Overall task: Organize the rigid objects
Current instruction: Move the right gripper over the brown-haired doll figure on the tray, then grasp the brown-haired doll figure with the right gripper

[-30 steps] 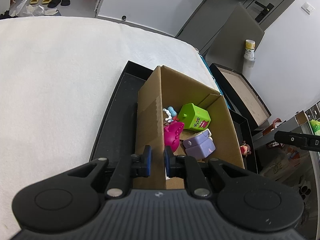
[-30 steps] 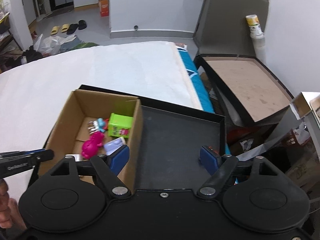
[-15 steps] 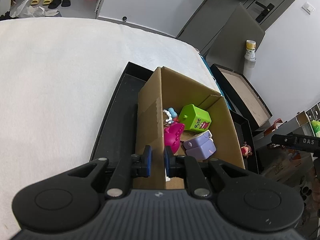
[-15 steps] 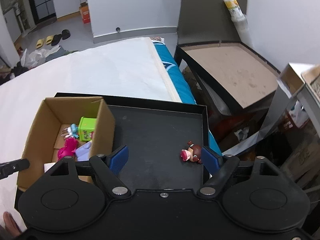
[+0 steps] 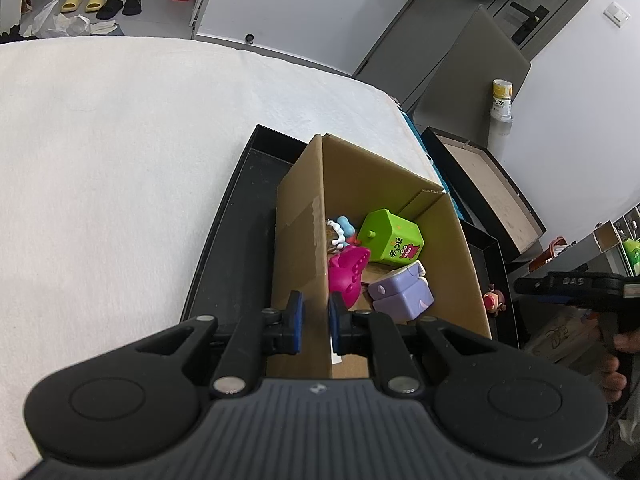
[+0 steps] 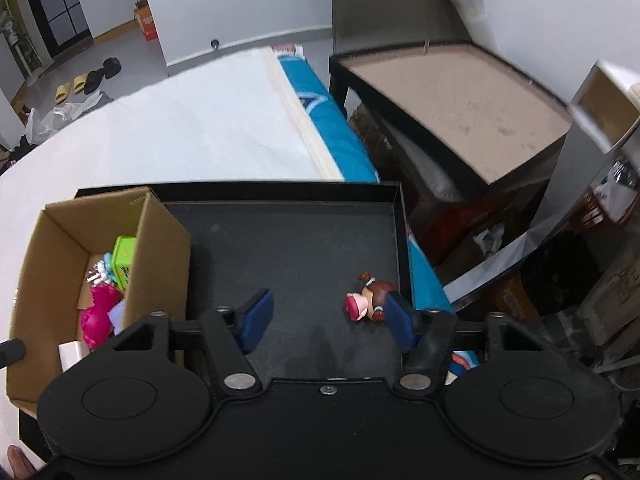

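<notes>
Left wrist view: left gripper [image 5: 315, 322] clamped on the near wall of the box [image 5: 298, 264], one blue pad outside, one inside; box stands open-topped in the tray [image 5: 224, 248], against its left side; tray lies on a white cloth [image 5: 120, 160], at the cloth's right edge. Box contents: green cube [image 5: 390, 236] toward the far wall, printed face up; pink toy [image 5: 346, 270] against the near-left wall; lilac toy [image 5: 400, 292] beside it toward the right wall, touching or nearly touching the pink one; small blue-and-white toy [image 5: 340, 232] by the left wall, partly hidden behind it. Figurine [image 5: 494, 300] lies on the tray floor outside the box, just past its right wall; right gripper's black body shows at the right edge of this view, held in a hand [image 5: 616, 364].

Right wrist view: right gripper [image 6: 326, 320] over the tray's near-right corner, jaws closing; figurine [image 6: 368, 298] between them, lying on its side near the tray's right rim, just beside the right pad; left pad well apart from it; pads not pressing it. Tray floor between box and figurine bare and dark. Second black tray [image 6: 460, 92] with a brown floor stands off the cloth, beyond the right edge.
</notes>
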Tool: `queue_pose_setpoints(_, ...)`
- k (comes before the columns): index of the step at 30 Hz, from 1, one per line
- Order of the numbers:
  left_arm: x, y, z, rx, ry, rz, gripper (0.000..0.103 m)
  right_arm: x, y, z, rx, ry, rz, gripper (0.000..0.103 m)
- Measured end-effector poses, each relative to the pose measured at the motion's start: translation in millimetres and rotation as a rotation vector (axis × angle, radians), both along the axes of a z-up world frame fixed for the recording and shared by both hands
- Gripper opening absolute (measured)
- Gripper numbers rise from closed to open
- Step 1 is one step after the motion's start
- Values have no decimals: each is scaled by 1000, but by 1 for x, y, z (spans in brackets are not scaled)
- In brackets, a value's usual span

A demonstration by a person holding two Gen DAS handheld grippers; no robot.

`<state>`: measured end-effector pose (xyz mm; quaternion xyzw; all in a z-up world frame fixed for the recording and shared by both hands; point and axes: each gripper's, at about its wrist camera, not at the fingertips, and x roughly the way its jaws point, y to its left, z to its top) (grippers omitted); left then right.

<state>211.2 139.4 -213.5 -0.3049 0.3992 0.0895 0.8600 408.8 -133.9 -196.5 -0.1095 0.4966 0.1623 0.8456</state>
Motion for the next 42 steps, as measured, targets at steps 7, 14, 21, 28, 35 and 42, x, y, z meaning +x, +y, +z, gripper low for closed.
queue_pose_setpoints(7,0,-1,1,5,0,-3,13,18,-6,-22,8,65,-25,48)
queue_pose_setpoints(14,1,-1,1,5,1,-2,13,30,-9,-40,-31,69,-34,48)
queue_pose_setpoints(21,2,-1,1,5,2,-1,13,35,0,-51,-98,52,-7,49)
queue_pose_setpoints(28,2,-2,0,9,3,-1,13,35,15,-64,-209,-5,19,50)
queue_pose_setpoints(35,2,0,-1,5,3,0,13,33,16,-77,-234,56,22,32)
queue_pose_setpoints(42,3,1,-1,5,4,-1,13,19,16,-56,-181,39,45,9)
